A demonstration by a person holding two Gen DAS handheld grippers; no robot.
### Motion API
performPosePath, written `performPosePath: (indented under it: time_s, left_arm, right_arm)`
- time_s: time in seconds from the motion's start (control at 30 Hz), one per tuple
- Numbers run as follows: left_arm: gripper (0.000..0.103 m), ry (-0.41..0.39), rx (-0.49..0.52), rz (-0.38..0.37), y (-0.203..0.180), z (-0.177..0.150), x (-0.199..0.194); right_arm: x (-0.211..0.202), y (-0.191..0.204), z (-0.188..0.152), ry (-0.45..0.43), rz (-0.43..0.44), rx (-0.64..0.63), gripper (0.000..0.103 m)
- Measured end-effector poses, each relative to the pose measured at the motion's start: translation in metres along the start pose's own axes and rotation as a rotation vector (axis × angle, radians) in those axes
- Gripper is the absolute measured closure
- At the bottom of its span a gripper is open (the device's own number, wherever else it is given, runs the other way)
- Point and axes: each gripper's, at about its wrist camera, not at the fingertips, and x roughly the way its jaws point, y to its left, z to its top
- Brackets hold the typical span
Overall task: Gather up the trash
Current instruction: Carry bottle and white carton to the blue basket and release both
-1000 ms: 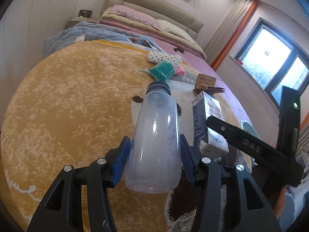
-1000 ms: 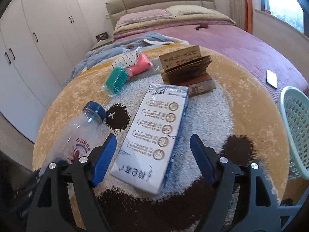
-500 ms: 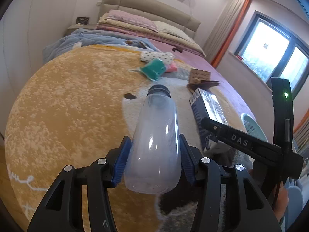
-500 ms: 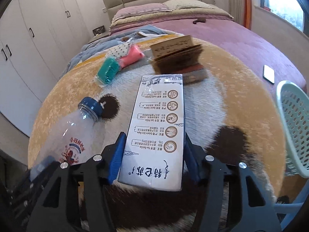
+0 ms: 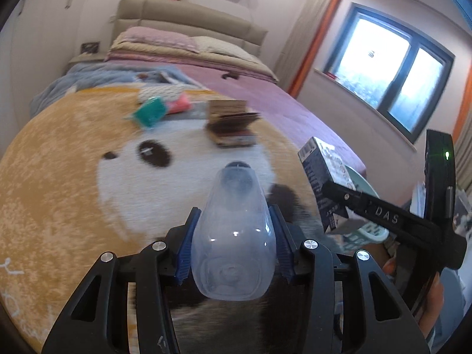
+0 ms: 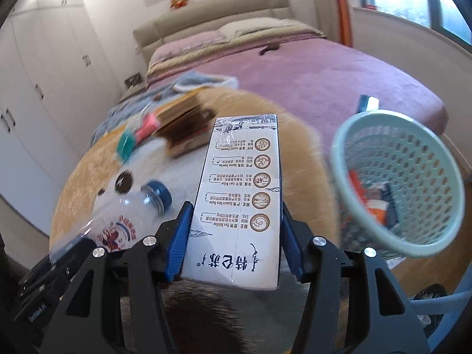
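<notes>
Behind us sits the bed (image 6: 309,70). Our left tool (image 5: 233,236) squeezes the bottle (image 5: 233,242); our right tool (image 6: 236,236) squeezes the milk box (image 6: 242,200). We think the smooth bottle could slip before reaching the basket (image 6: 413,247).

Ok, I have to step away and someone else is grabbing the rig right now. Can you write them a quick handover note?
Left gripper: shut on the plastic bottle, lifted off the rug.
Right gripper: shut on the milk carton, also in the air, next to the green basket.
Basket: to the right, already holds a few scraps.
Done: bottle and carton are both picked up.
Left: drop both into the basket, then collect what remains on the rug: the teal packet, the pink packet, the spotted wrapper and the brown cardboard stack.
</notes>
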Motion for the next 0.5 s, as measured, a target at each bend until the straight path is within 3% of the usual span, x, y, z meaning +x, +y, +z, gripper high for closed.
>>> performPosePath:
  time_s: [0.5]
  left_arm:
    - [0.059, -0.021, 0.185, -0.120, -0.124, 0.036, 0.029]
  right_arm:
    - [-0.051, -0.125, 0.024, -0.128, -0.117, 0.165, 0.050]
